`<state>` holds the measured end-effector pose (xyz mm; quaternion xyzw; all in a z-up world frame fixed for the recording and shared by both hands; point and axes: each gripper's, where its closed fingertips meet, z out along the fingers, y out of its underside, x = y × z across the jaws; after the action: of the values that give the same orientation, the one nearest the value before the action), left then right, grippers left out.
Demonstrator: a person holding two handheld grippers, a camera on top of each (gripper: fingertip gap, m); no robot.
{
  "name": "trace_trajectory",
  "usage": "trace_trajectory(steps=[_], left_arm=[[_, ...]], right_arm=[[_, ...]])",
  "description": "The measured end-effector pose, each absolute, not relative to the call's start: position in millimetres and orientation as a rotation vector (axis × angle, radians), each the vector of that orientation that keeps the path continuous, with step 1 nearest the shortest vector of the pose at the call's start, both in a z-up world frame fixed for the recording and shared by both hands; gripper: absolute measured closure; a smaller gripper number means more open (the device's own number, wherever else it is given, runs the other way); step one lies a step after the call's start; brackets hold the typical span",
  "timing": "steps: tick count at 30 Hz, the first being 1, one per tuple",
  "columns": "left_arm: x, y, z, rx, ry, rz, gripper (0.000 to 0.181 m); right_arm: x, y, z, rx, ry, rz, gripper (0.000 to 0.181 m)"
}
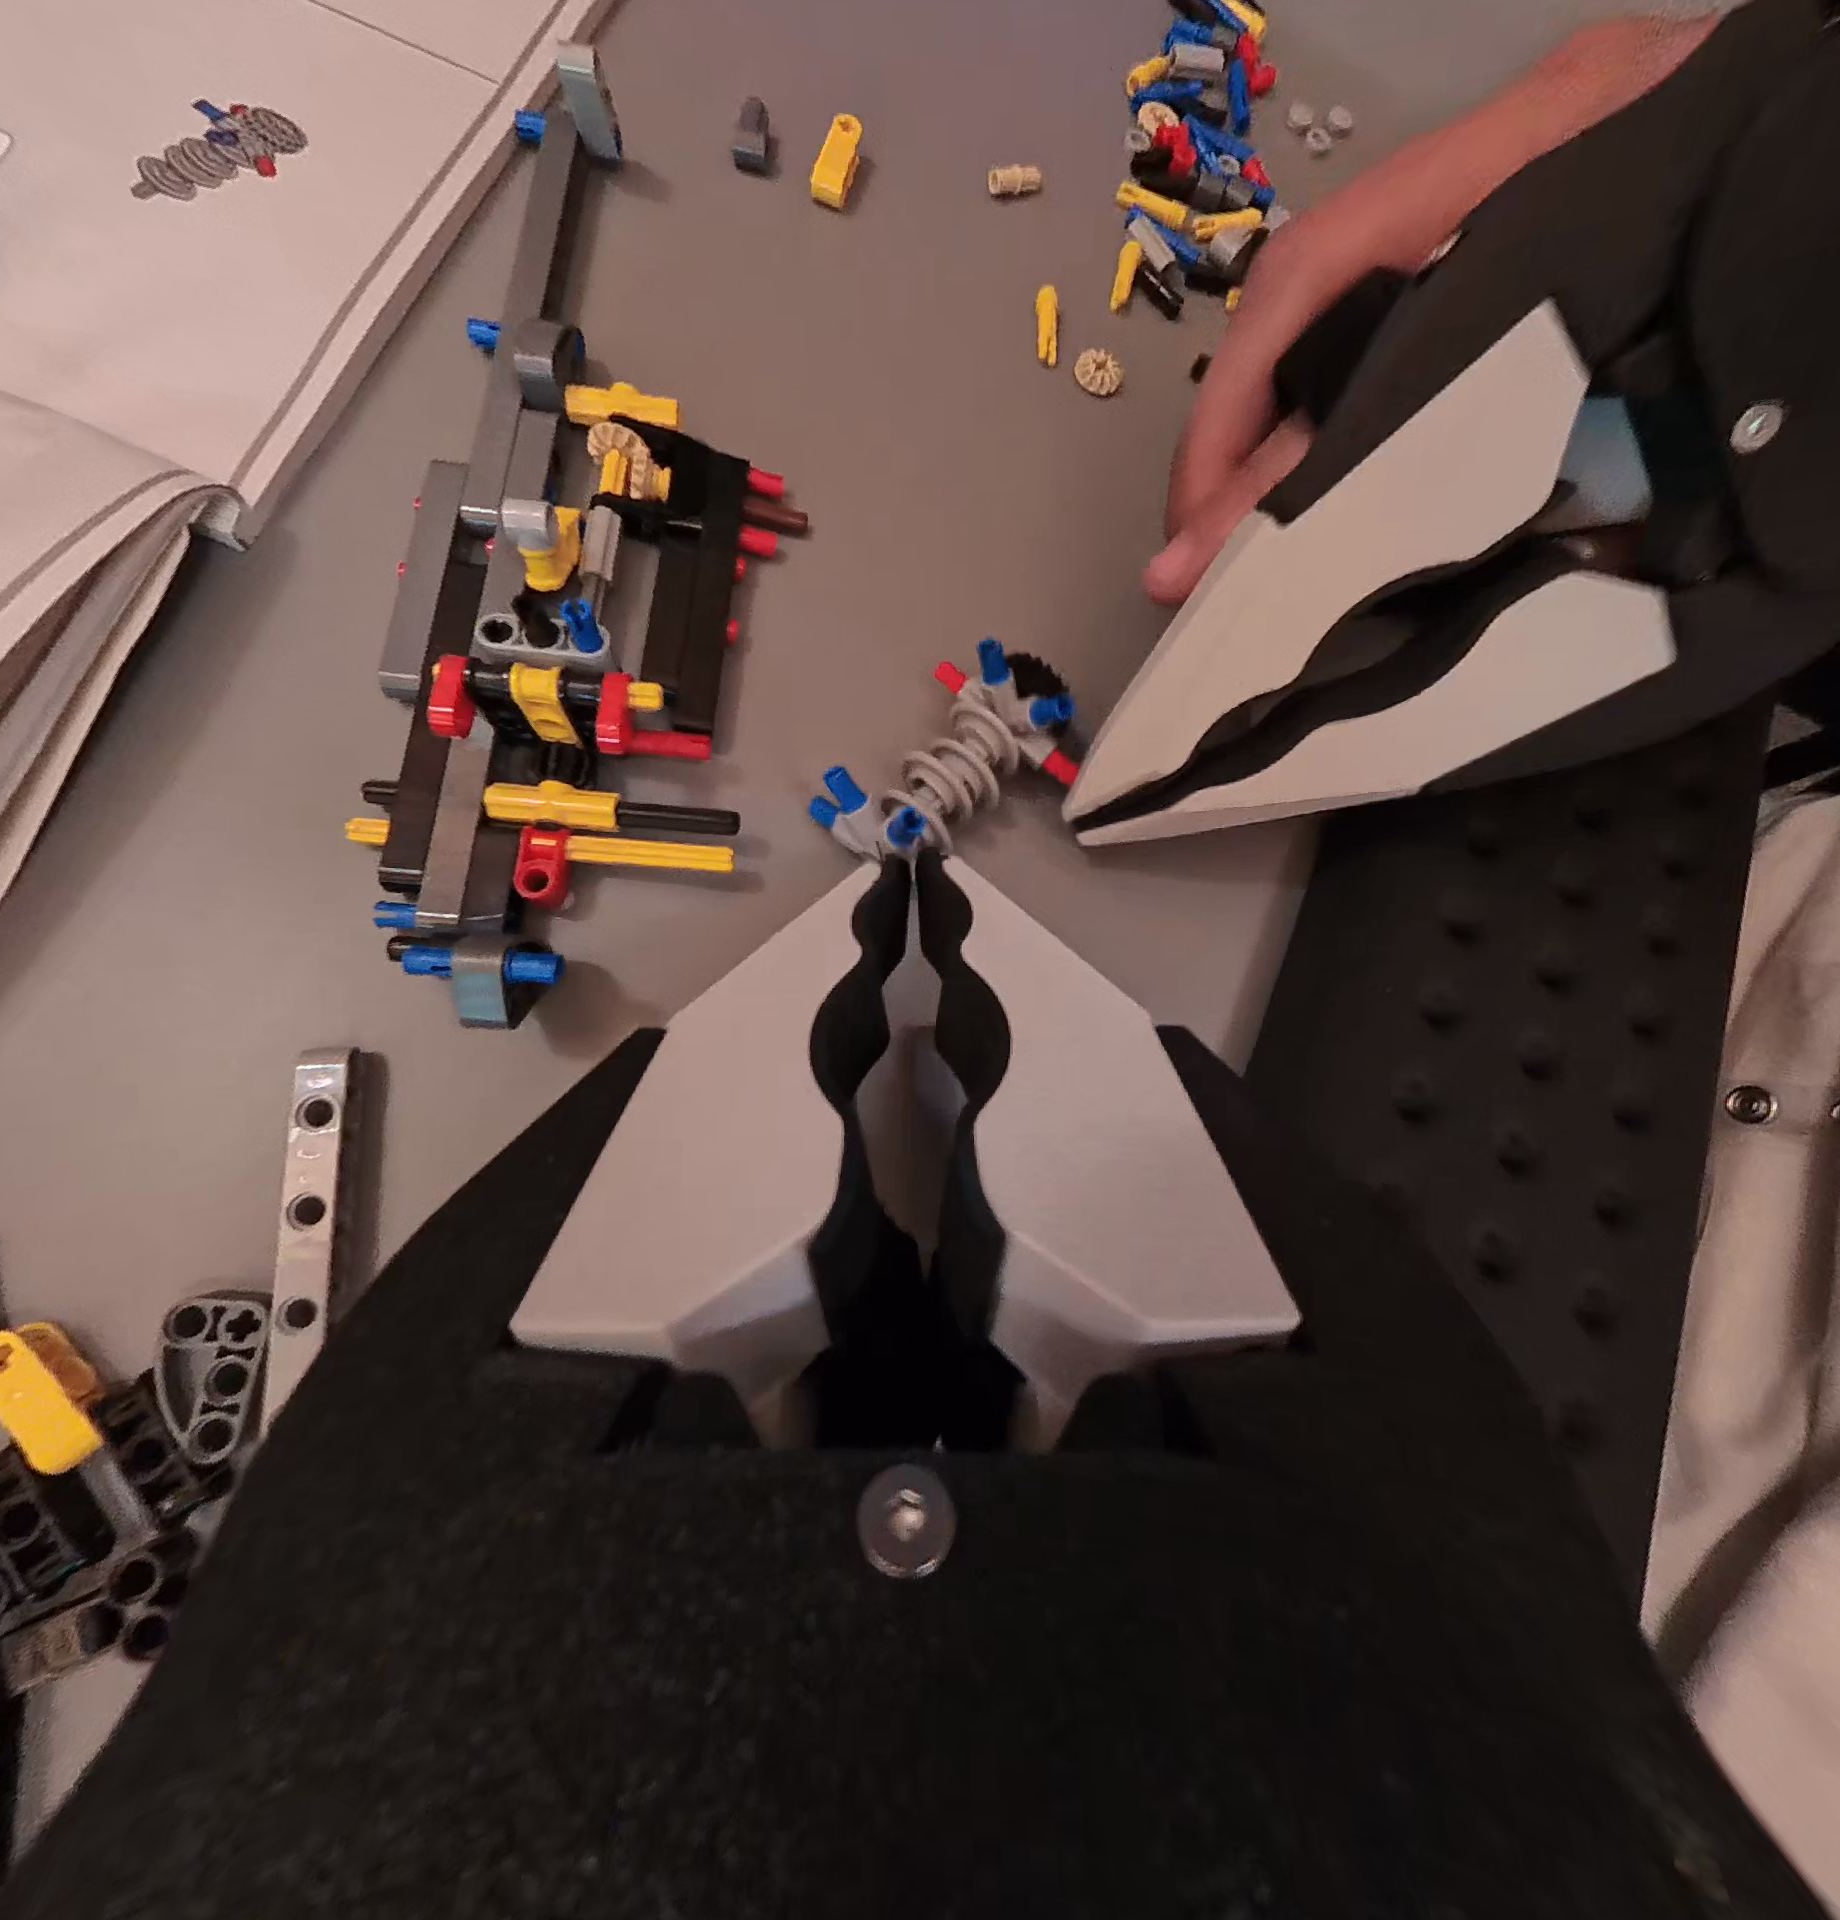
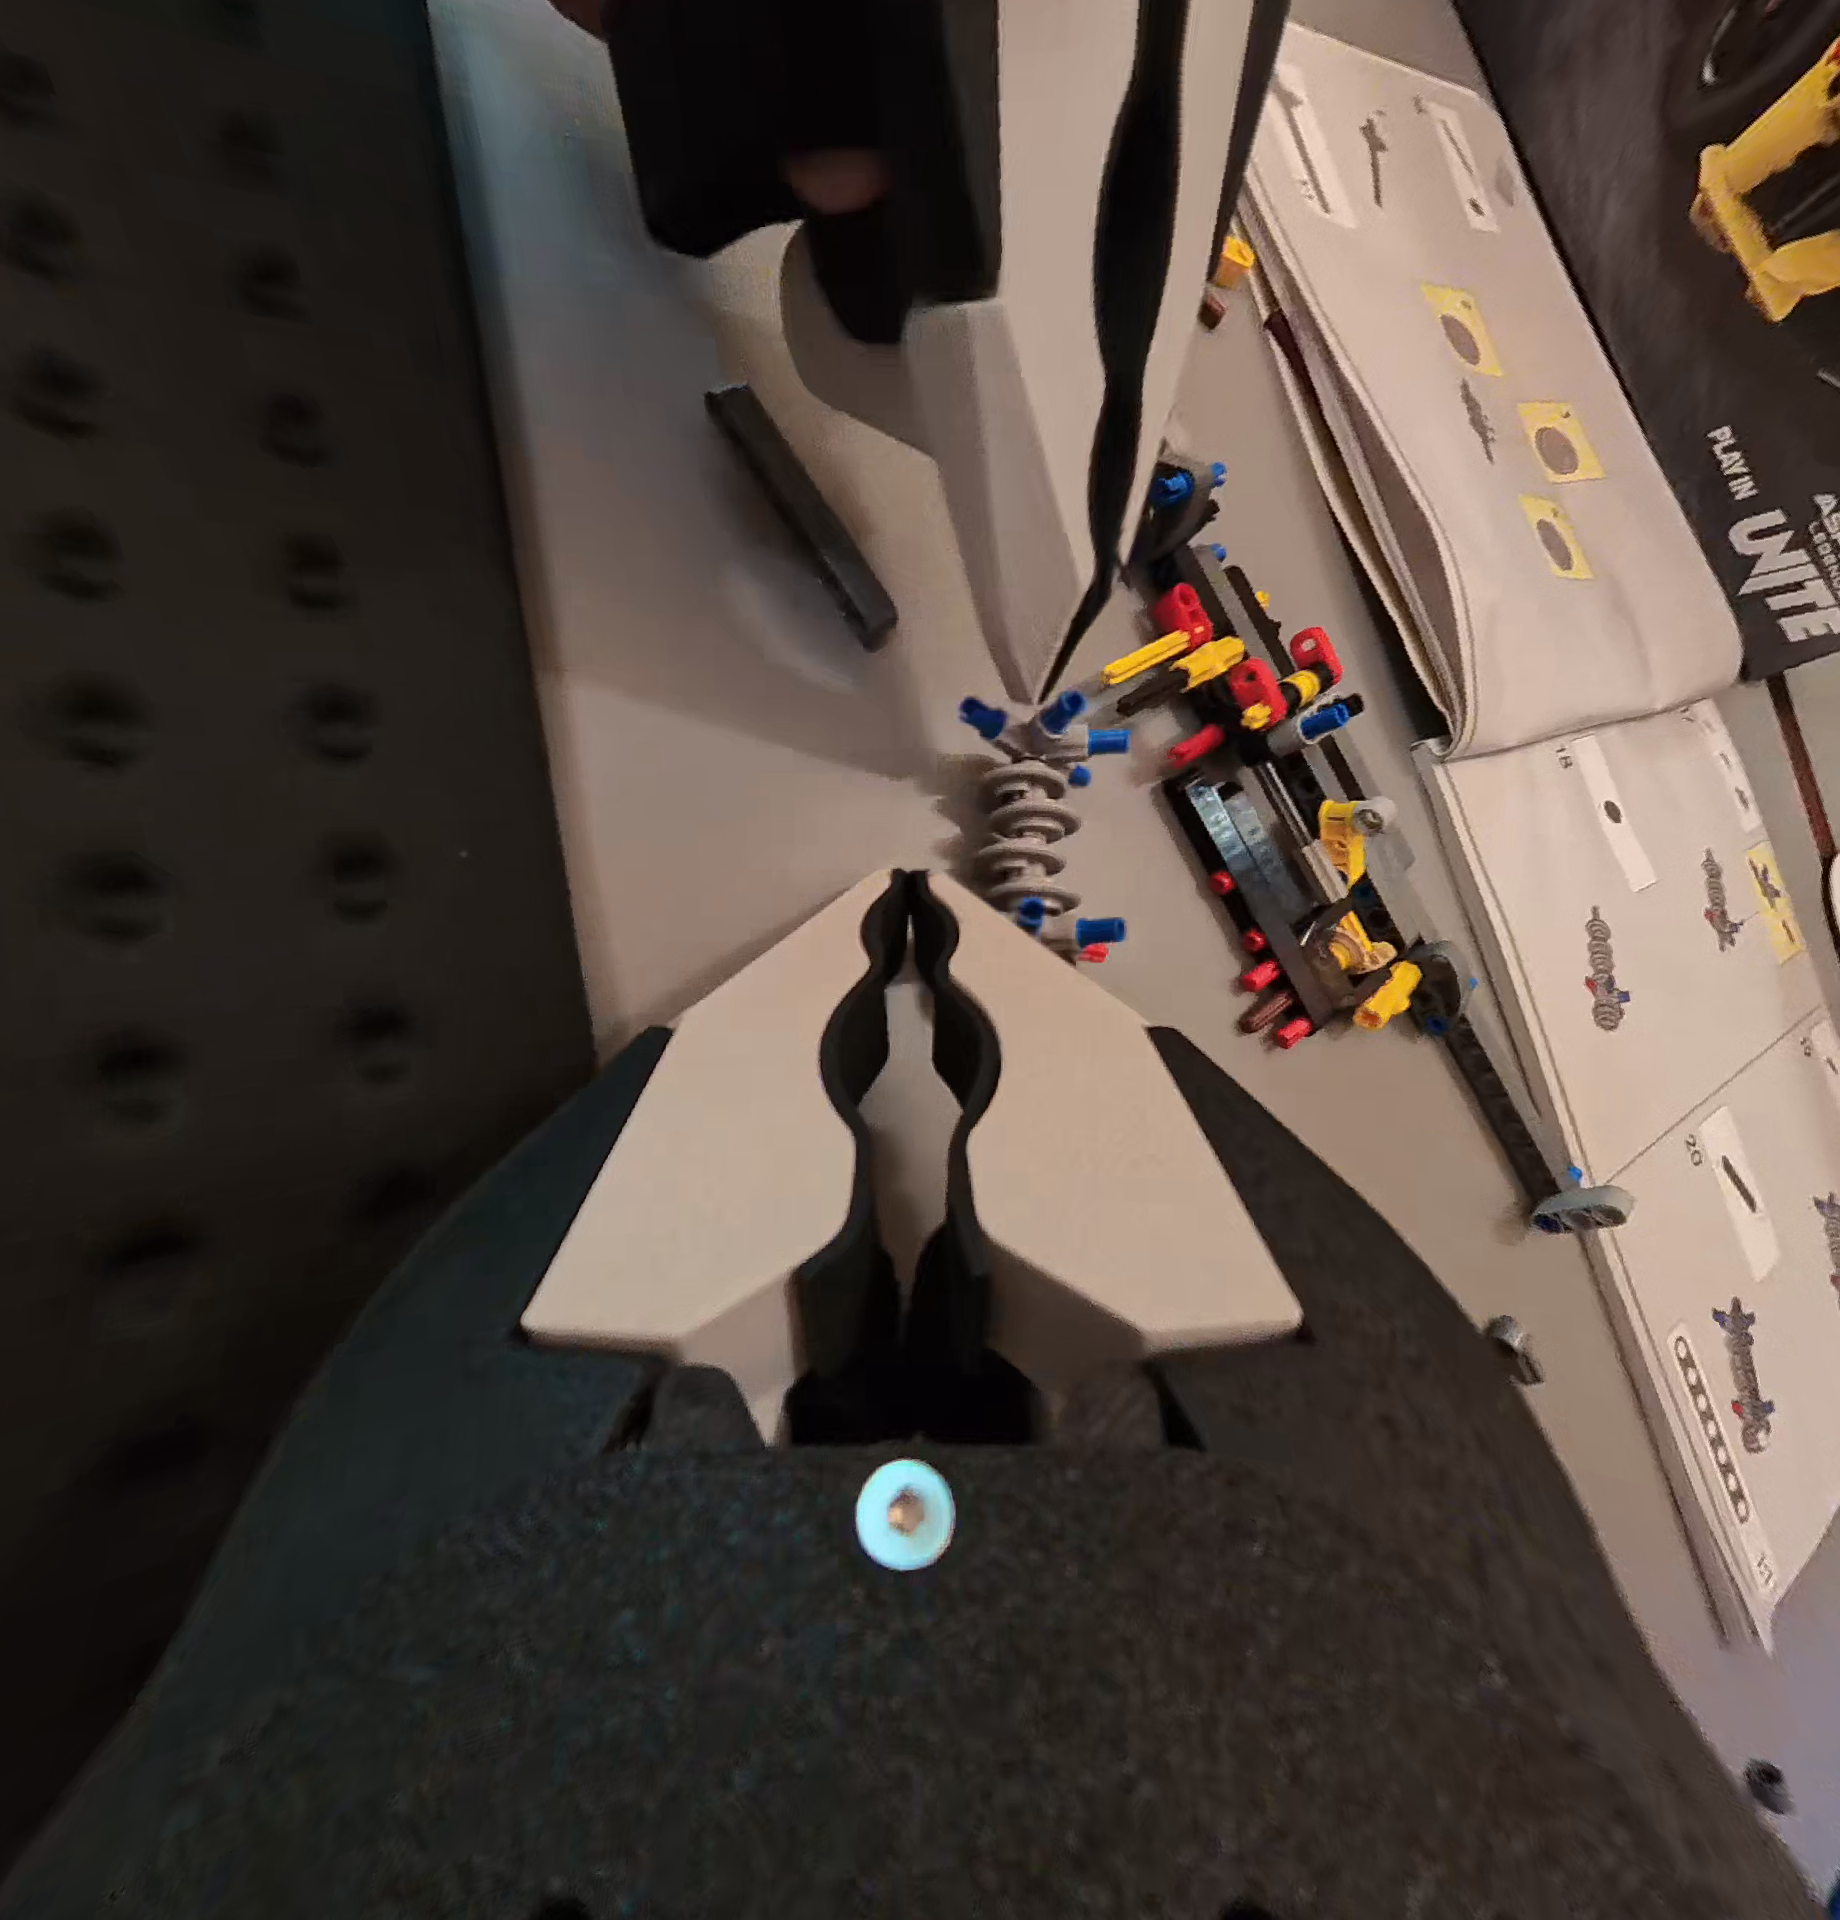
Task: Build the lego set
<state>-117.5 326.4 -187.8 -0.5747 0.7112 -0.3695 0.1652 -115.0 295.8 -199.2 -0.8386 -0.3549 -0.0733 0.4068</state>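
Note:
A grey coil-spring assembly (image 1: 957,764) with blue and red pins lies on the grey table between my two grippers; it also shows in the right wrist view (image 2: 1025,831). My left gripper (image 1: 911,862) is shut on the pin-connector end of that assembly. It enters the right wrist view from the top (image 2: 1049,691). My right gripper (image 2: 911,883) is shut and empty, its tips just beside the spring's other end; the left wrist view shows it from the right (image 1: 1077,821). The larger black, grey, yellow and red frame build (image 1: 552,665) lies left of the spring, also in the right wrist view (image 2: 1300,831).
An open instruction booklet (image 1: 168,260) (image 2: 1622,935) lies beyond the build. A pile of loose pins (image 1: 1196,156) sits far right. A grey beam (image 1: 313,1195) and black parts (image 1: 54,1507) lie near left. A black beam (image 2: 802,514), the set's box (image 2: 1778,312) and a black studded mat (image 1: 1518,1039) border the table. The gap from one gripper's tips to the other's is roughly 4 cm.

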Motion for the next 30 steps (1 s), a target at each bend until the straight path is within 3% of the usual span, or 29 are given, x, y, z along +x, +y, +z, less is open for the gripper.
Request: trace_trajectory(steps=[8, 14, 18, 22, 30], left_arm=[[-132, 334, -194, -1.61, 2.058, -0.921, 0.174], [-132, 330, -196, -1.538, 2.108, -0.875, 0.159], [-126, 328, -207, -1.433, 2.172, -0.783, 0.153], [-115, 324, -204, -1.374, 2.167, -0.797, 0.159], [-111, 322, -190, -1.518, 2.064, -1.012, 0.167]], right_arm=[[-85, 287, -163, -2.105, -0.694, -0.073, 0.175], [-73, 294, -196, -2.261, -0.667, 0.071, 0.143], [-79, 302, -203, -2.213, -0.709, 0.063, 0.147], [-81, 306, -202, -2.171, -0.741, 0.004, 0.16], [-80, 305, -190, -2.117, -0.664, 0.11, 0.161]])
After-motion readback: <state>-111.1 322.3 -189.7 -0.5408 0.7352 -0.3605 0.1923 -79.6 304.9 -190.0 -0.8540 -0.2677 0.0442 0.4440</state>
